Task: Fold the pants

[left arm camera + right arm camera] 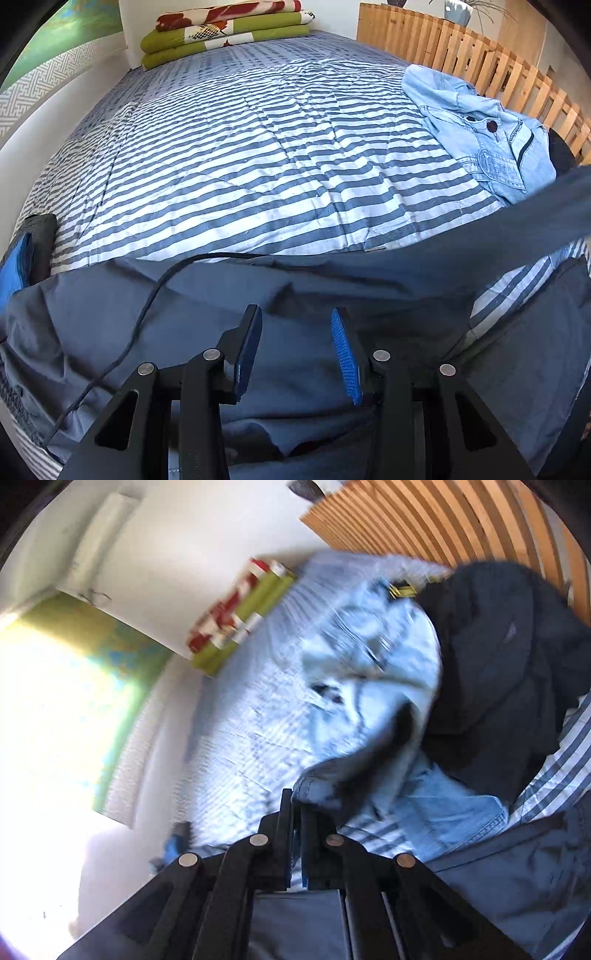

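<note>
A striped bedspread (258,155) fills the frame, folded blankets (225,33) at top, a slatted headboard (480,55) upper right. Dark pants (295,280) lie along the bottom under the spread left gripper (295,347). The right gripper (295,808) is pressed together on a pants hem (314,786).

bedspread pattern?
Blue-grey and white stripes on the bedspread; clearest in the left wrist view.

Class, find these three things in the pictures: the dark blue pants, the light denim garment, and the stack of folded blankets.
dark blue pants (303,295), left wrist view, flat cloth ahead of the fingers.
light denim garment (480,125), left wrist view, near its button.
folded blankets (229,33), left wrist view, front of the stack.
</note>
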Demonstrator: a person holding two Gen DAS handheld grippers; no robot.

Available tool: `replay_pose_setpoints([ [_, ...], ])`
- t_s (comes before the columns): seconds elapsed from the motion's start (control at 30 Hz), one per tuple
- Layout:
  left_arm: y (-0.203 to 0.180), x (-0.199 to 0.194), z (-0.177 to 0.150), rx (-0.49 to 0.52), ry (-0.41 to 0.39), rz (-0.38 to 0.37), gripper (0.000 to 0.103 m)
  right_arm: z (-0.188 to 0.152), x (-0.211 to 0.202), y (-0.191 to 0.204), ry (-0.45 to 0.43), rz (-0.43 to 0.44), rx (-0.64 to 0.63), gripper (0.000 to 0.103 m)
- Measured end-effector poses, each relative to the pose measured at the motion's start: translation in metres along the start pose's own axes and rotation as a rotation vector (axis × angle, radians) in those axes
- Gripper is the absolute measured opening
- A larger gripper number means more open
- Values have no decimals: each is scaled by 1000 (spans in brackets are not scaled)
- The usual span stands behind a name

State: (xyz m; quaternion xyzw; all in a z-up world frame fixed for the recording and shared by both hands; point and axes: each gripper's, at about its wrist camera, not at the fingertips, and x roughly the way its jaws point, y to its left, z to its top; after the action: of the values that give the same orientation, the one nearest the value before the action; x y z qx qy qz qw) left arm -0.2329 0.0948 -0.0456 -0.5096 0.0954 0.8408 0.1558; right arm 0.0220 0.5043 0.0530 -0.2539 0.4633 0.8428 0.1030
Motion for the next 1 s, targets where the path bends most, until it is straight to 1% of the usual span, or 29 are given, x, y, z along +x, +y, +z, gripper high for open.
replay_pose_setpoints([
  [0.07, 1, 5, 3, -17, -4, -7, 42, 12, -10, 18, -53, -6, -38, 3],
  [0.1, 1, 7, 5, -24, -5, -8, 42, 25, -10, 23, -78, -23, -54, 3],
  [0.17, 1, 12, 9, -29, -10, -4, 42, 48, 3, 30, -125, -77, -61, 3],
  [0.2, 2, 15, 12, -33, -10, 5, 42, 62, 20, 30, -136, -105, -63, 3],
  [0.23, 3, 19, 14, -42, -5, 11, 42, 75, 40, 29, -141, -163, -79, 3],
  [0.27, 5, 20, 16, -50, -2, 11, 42, 91, 65, 25, -141, -264, -108, 3],
  [0.3, 8, 19, 18, -58, -6, 12, 42, 101, 89, 19, -123, -338, -122, 3],
  [0.33, 11, 16, 18, -67, -16, 20, 42, 114, 118, 7, -79, -388, -127, 4],
  [0.37, 15, 13, 18, -74, -25, 30, 42, 125, 149, -8, -12, -456, -137, 5],
  [0.4, 21, 7, 16, -81, -31, 46, 42, 127, 171, -22, 51, -513, -117, 5],
  [0.43, 28, 1, 13, -86, -37, 65, 42, 127, 186, -34, 99, -524, -86, 8],
  [0.47, 37, -7, 9, -89, -44, 88, 42, 124, 195, -43, 125, -503, -58, 8],
  [0.5, 47, -16, 1, -94, -49, 111, 42, 119, 197, -44, 120, -479, -53, 8],
  [0.53, 59, -25, -8, -104, -53, 135, 42, 113, 196, -40, 112, -482, -84, 10],
  [0.57, 72, -34, -18, -116, -56, 159, 42, 107, 193, -33, 106, -499, -128, 14],
  [0.6, 87, -43, -29, -133, -61, 190, 42, 99, 189, -25, 98, -514, -179, 15],
  [0.67, 120, -63, -53, -184, -71, 239, 42, 89, 182, -8, 111, -473, -241, 19],
  [0.73, 159, -82, -78, -262, -77, 280, 43, 78, 184, 17, 148, -409, -312, 23],
  [0.8, 197, -98, -100, -357, -82, 307, 53, 59, 189, 48, 180, -344, -412, 34],
  [0.87, 236, -112, -119, -451, -95, 313, 58, 37, 203, 78, 213, -274, -502, 54],
  [0.9, 253, -118, -127, -490, -102, 314, 59, 21, 213, 96, 238, -236, -560, 56],
  [0.97, 286, -127, -138, -557, -118, 343, 60, -5, 239, 129, 268, -190, -665, 56],
  [1.0, 300, -128, -142, -585, -120, 335, 64, -20, 254, 143, 287, -167, -719, 56],
])
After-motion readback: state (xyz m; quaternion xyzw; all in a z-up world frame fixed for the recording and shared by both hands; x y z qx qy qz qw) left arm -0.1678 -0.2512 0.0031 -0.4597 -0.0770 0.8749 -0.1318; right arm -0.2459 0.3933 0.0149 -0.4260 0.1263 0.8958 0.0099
